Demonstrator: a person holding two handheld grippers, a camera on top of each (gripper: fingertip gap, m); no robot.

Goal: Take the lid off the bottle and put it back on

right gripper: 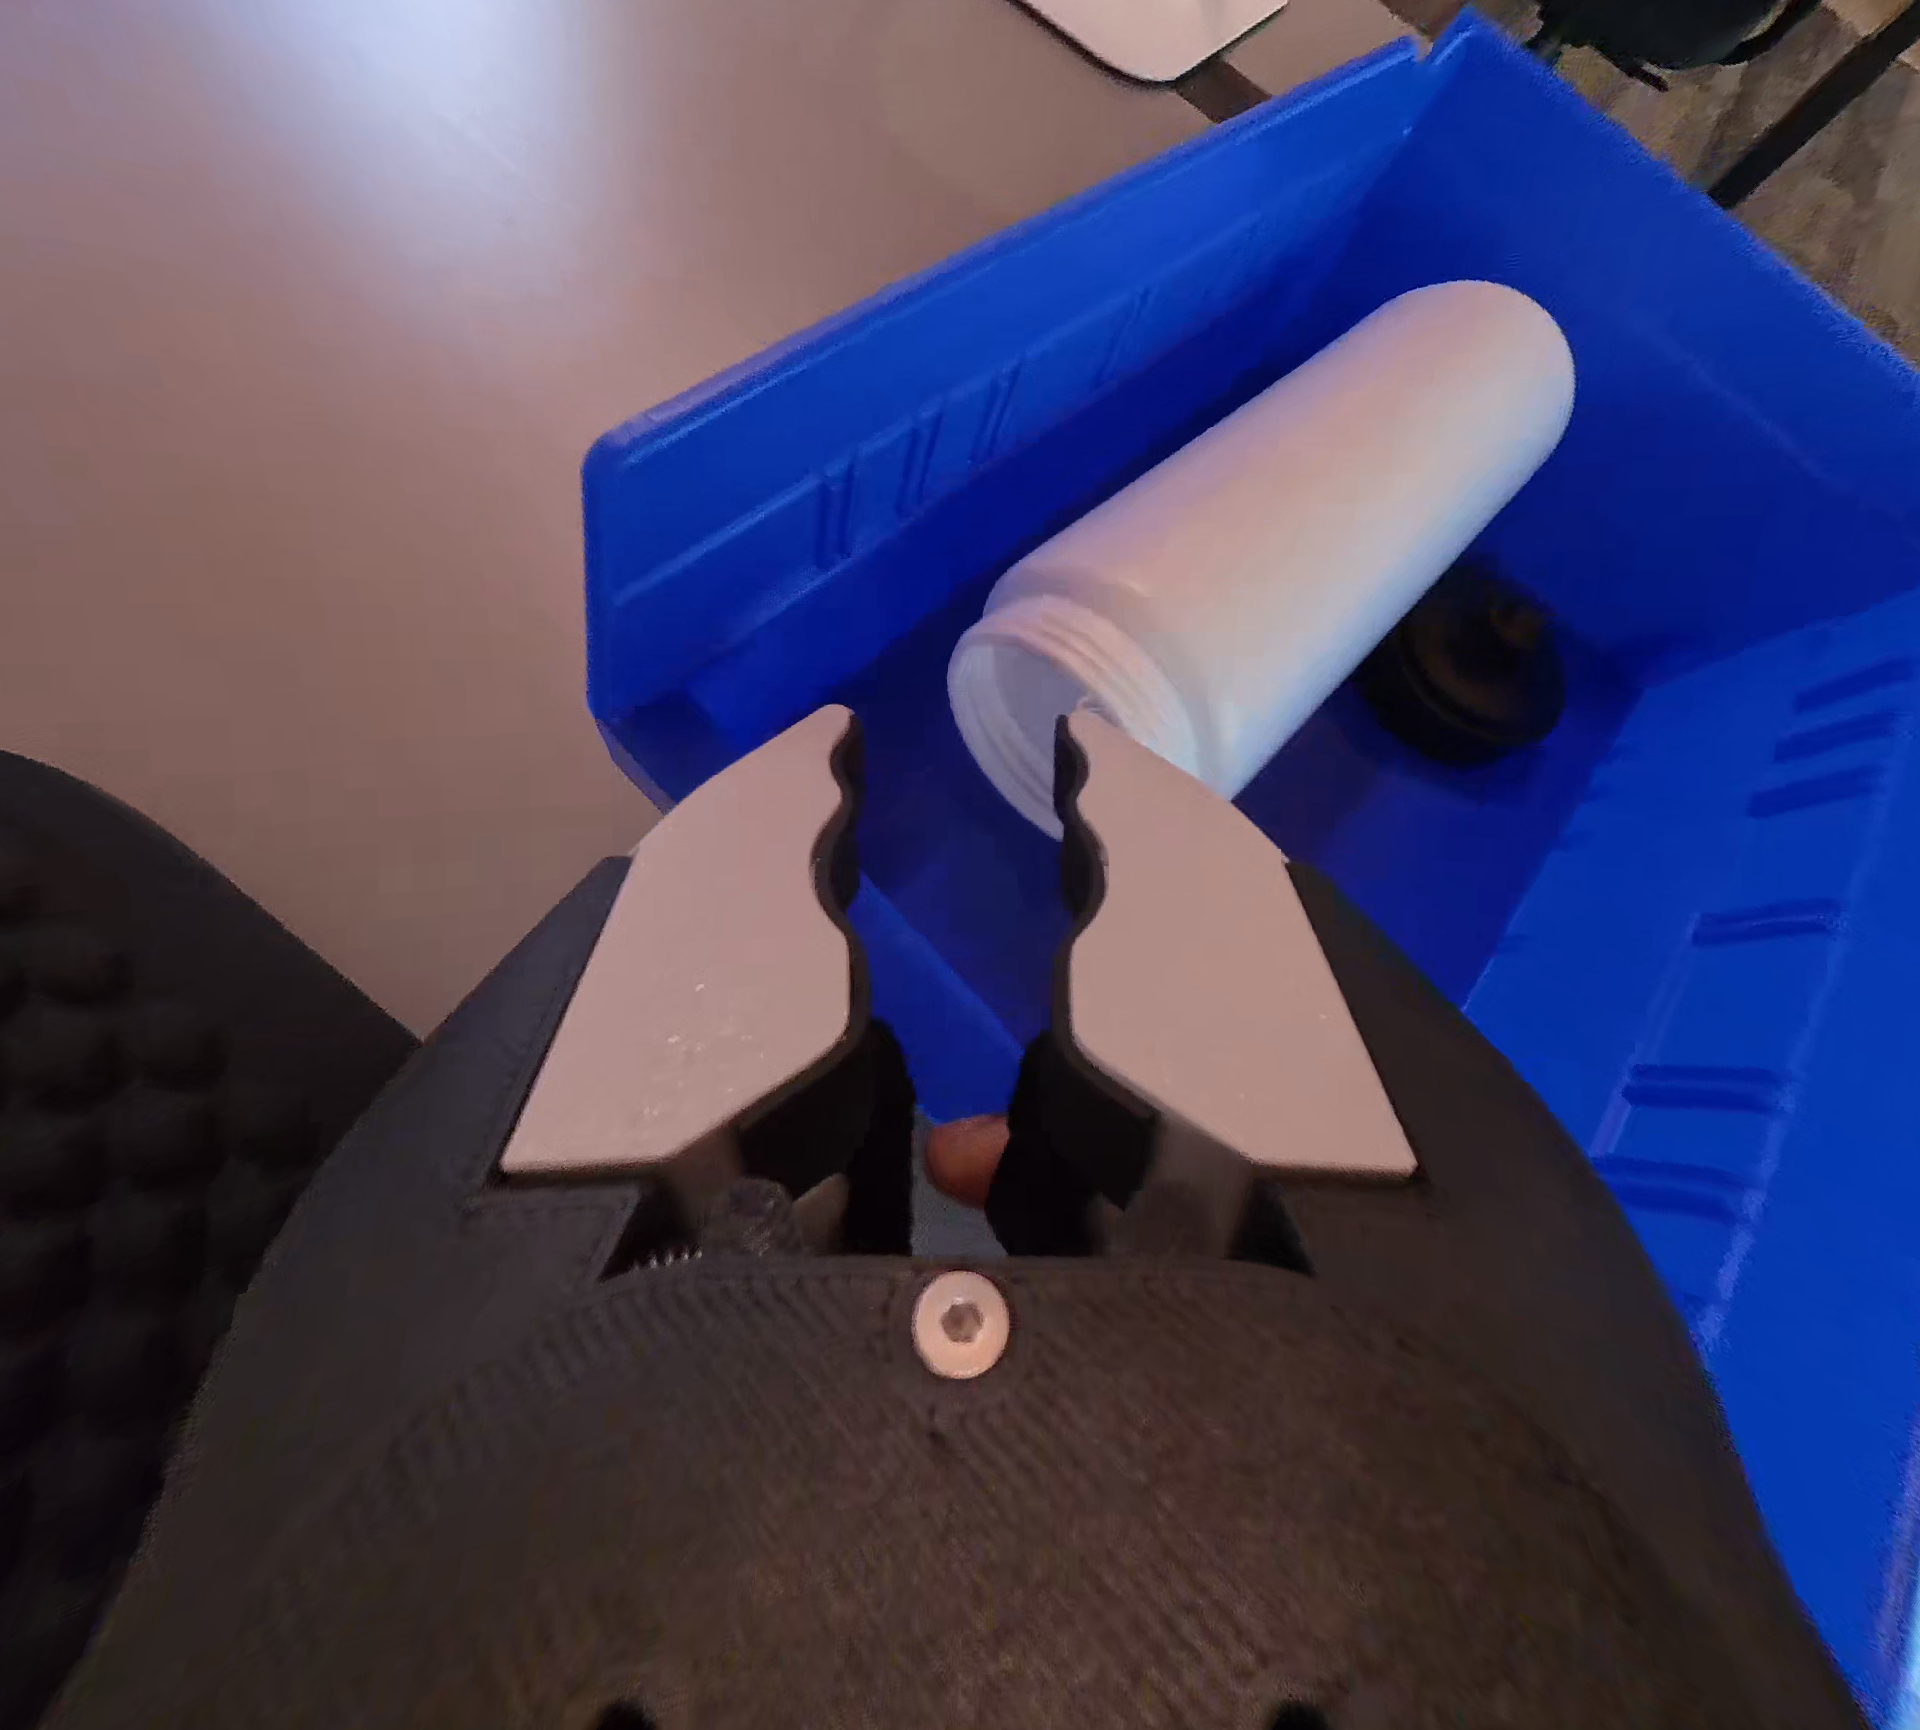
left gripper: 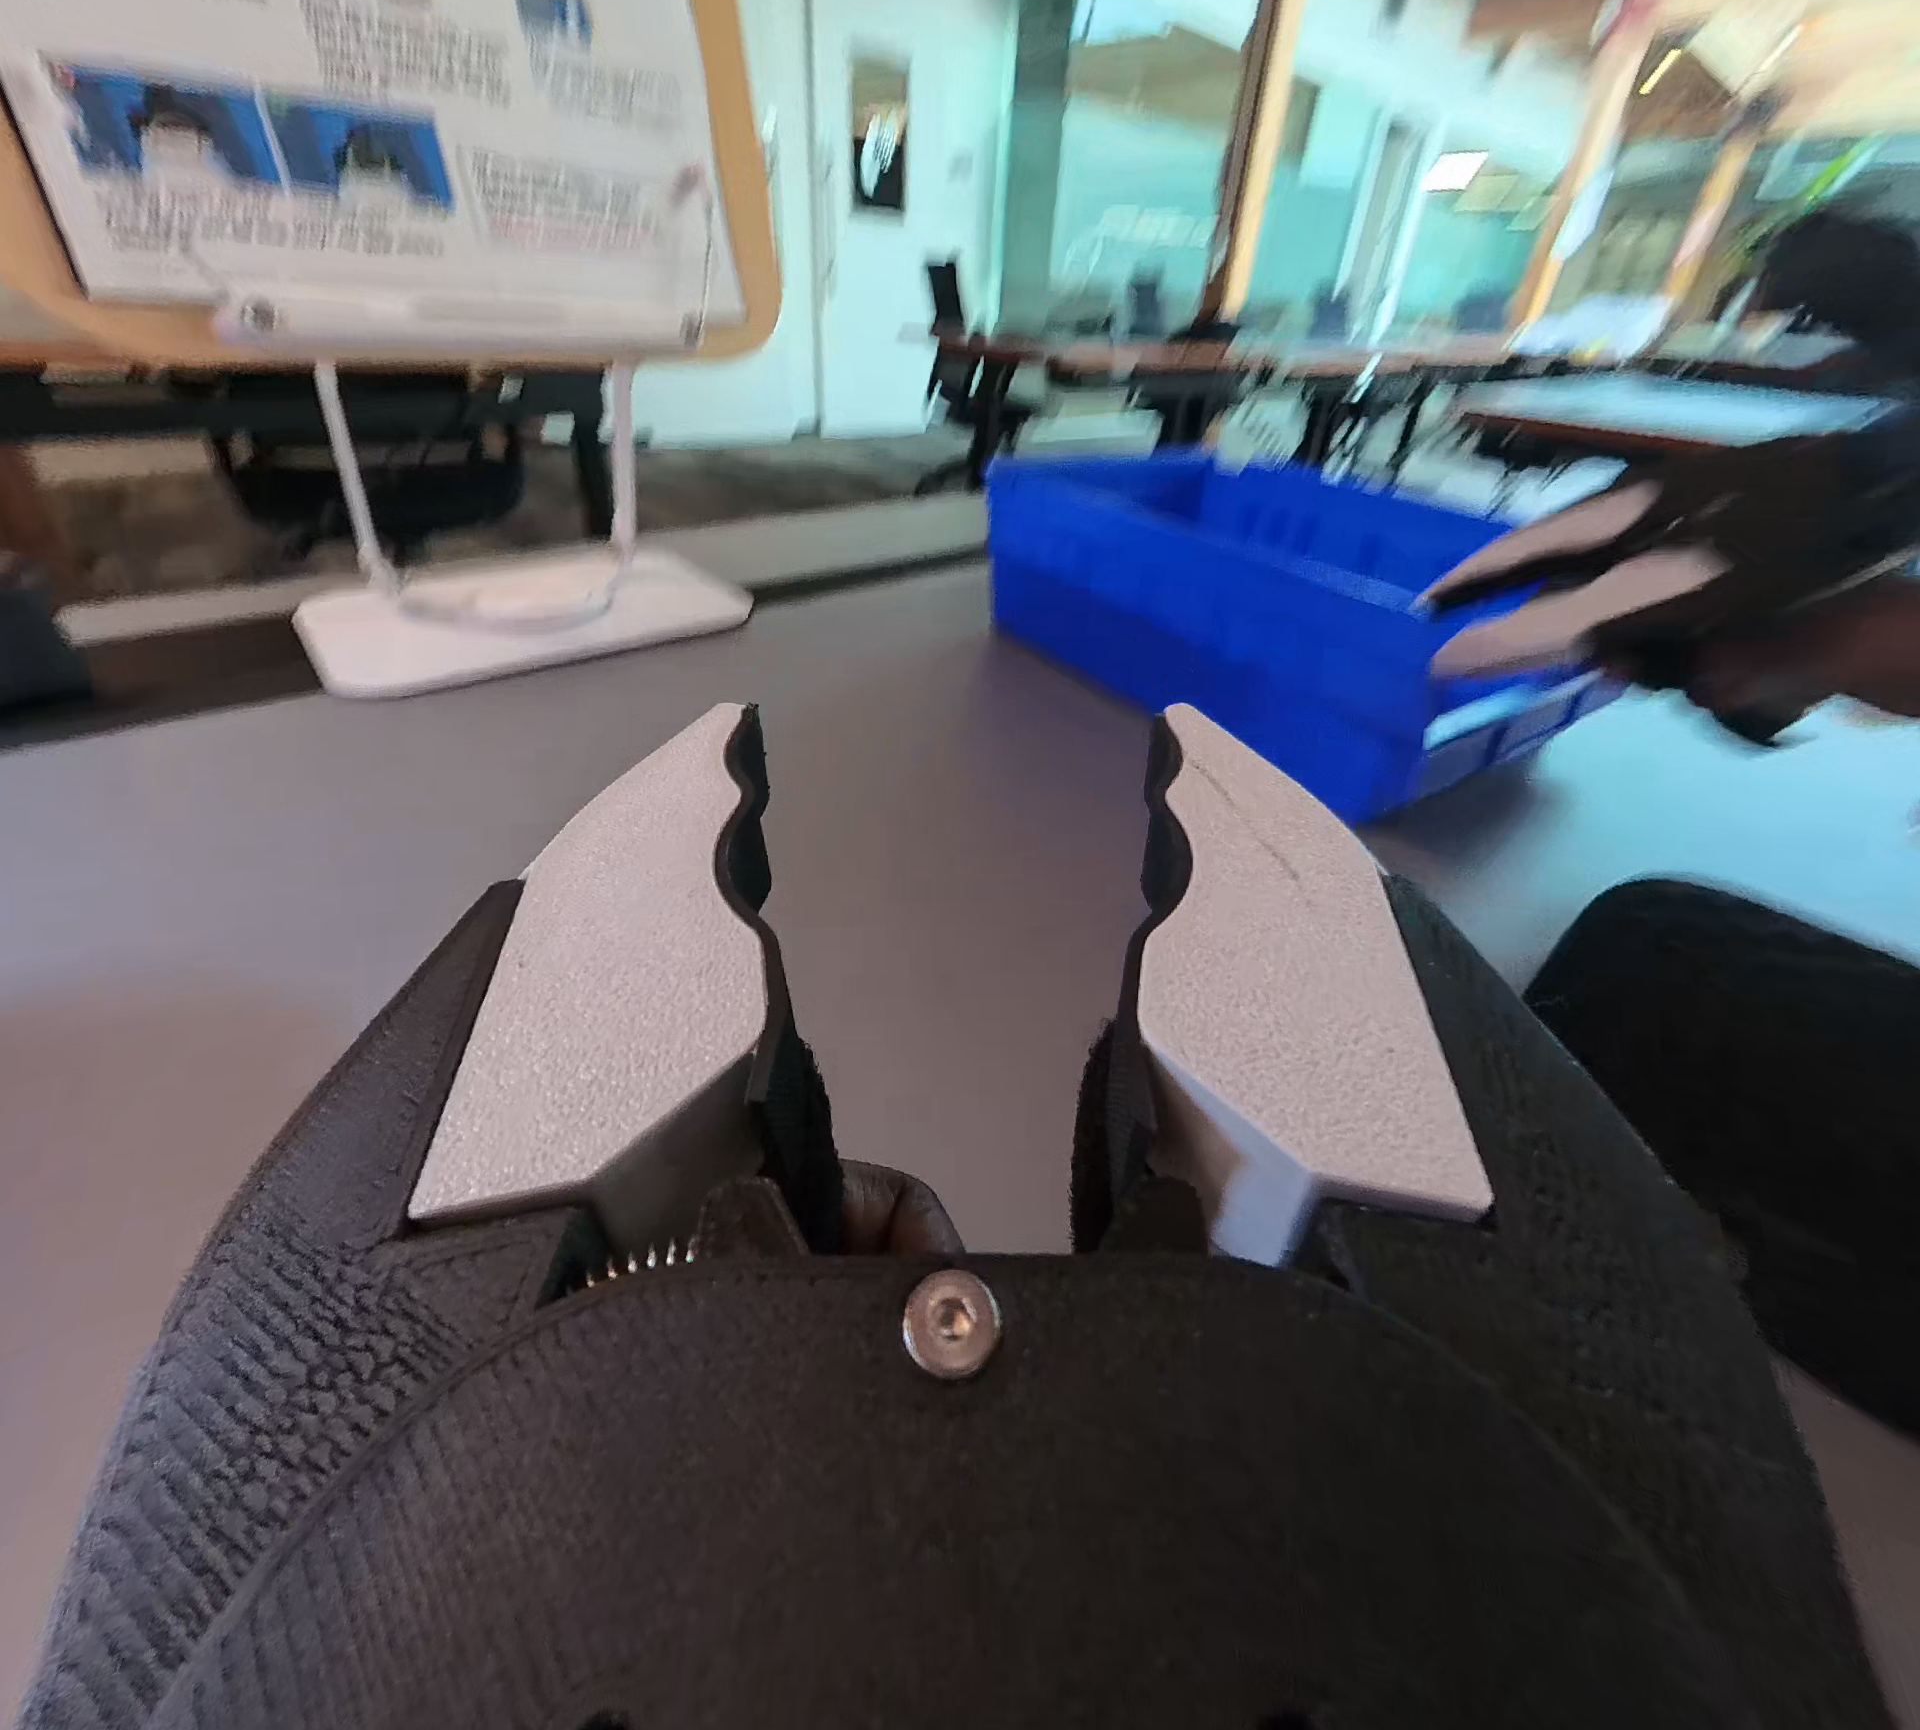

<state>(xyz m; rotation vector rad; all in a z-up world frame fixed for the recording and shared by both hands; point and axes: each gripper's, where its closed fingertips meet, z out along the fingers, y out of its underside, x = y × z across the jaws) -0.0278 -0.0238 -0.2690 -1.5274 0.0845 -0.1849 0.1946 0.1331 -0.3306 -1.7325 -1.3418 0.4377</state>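
1. left gripper (left gripper: 956,724) hangs low over the grey table (left gripper: 312,901), its two pale fingers spread apart with nothing between them.
2. right gripper (right gripper: 956,735) is also parted, though less widely, and holds nothing; it is tipped down over the near end of the blue bin (right gripper: 1662,1005).
3. in the left wrist view the right gripper (left gripper: 1455,620) shows farther off at the right edge, blurred, in front of the blue bin (left gripper: 1195,579).
4. the white bottle (right gripper: 1299,537) lies on its side inside the bin, its open threaded mouth turned toward the right gripper and its closed end pointing to the far wall.
5. the bottle has no lid on it; the tip of the gripper's right finger overlaps the bottle's mouth in the picture, but whether they touch cannot be told.
6. a dark round thing (right gripper: 1465,683), which may be the lid, rests on the bin floor just beside the bottle, partly hidden behind it.
7. a white stand (left gripper: 520,610) sits on the table's far side, well apart from the bin, holding up a printed sheet (left gripper: 343,49).
8. beyond the table are desks and dark chairs, all blurred.
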